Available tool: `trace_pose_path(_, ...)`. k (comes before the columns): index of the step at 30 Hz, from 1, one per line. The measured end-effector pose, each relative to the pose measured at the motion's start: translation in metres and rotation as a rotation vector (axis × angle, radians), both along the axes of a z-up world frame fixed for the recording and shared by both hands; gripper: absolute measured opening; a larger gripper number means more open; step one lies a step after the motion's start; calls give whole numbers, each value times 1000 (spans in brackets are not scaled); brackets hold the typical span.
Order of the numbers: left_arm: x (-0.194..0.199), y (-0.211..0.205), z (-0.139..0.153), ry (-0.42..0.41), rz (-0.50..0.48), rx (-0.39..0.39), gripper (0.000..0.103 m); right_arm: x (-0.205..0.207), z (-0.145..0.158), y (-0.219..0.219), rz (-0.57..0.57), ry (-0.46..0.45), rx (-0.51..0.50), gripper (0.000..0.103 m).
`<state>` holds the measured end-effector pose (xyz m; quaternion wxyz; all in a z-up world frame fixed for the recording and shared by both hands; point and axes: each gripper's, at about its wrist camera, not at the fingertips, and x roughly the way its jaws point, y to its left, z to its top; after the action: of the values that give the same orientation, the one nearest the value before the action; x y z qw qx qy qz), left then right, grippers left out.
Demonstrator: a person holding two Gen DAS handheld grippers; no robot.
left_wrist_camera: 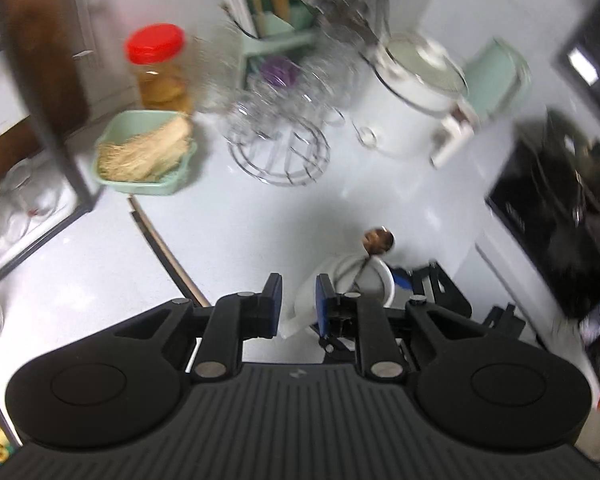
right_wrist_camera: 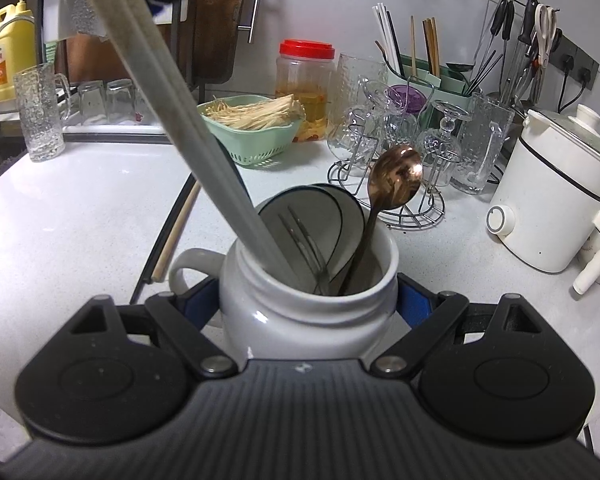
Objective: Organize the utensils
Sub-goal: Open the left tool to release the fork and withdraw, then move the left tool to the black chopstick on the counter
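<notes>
My right gripper (right_wrist_camera: pixel 308 300) is clamped on the white mug (right_wrist_camera: pixel 300 320), blue pads pressed against both sides of its body, handle sticking out to the gripper's left. The mug stands upright on the white surface (right_wrist_camera: pixel 80 208), straight ahead of the gripper and touching it.

Inside the mug: a copper spoon (right_wrist_camera: pixel 396 178), glossy, bowl up, long axis leaning up and to the right over the rim; a grey fork (right_wrist_camera: pixel 304 240), tines up, partly sunk below the rim; a dark-rimmed round piece behind them that I cannot identify. Pale chopsticks (right_wrist_camera: pixel 204 152) run from the mug's mouth steeply up and left, their upper end cut off at the frame top beside something dark and blurred.

My left gripper (left_wrist_camera: pixel 298 300) hangs above the mug, fingers a little apart with nothing visible between them. From here the mug is mostly hidden behind the fingers, and the view is blurred.

Farther out, left of the mug, another pair of chopsticks (right_wrist_camera: pixel 172 240) lies flat on the surface, pointing away. Beyond: a green basket (right_wrist_camera: pixel 256 136), a wire glass rack (right_wrist_camera: pixel 400 184), a white cooker (right_wrist_camera: pixel 556 200).
</notes>
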<state>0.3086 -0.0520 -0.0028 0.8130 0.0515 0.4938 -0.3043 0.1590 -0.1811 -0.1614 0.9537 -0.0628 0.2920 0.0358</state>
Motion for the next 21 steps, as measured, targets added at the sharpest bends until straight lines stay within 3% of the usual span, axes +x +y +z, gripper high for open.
trace_pose_path(5,-15,26,-14,-57,113,-49,22,0,0,0,0,3,1,93)
trace_pose_path(7,-22,35,-25,-71,168,-58,29,0,0,0,2,4,1,93)
trace_pose_path(15,-50,64,-98,-46,350,-97,31,-1,0,-7,36,12,1,92)
trace_pose_path(21,-60,60,-147,-35,454,-76,31,-3,0,-14,68,8,-3,93)
